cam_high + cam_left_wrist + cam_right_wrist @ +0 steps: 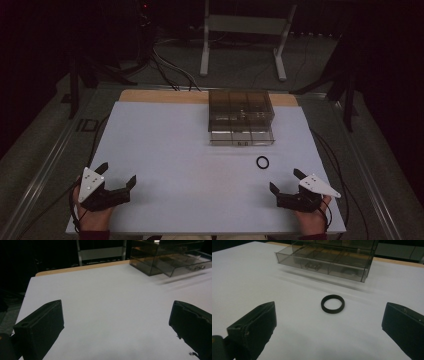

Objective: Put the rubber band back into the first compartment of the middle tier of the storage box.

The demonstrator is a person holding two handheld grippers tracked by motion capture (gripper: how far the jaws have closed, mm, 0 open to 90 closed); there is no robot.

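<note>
Your right tongs (286, 184) stand wide open and empty, resting low on the white surface (175, 150), with the black ring (262, 162) lying flat just ahead of them. Your left tongs (116, 175) gape empty too, well apart. Beyond the ring sits a clear drawer box (241, 116), its bottom drawer pulled out.

A smoky transparent plastic drawer cabinet (241, 111) stands on the white-topped table (165, 150) at the middle of its far edge, its clear bottom drawer (242, 137) pulled out toward the near edge. A small black rubber ring (262, 162) lies on the table just in front of that drawer, slightly to its right. The left gripper (118, 175) rests at the near left corner, the right gripper (286, 181) at the near right corner, behind the ring and well apart from it.
</note>
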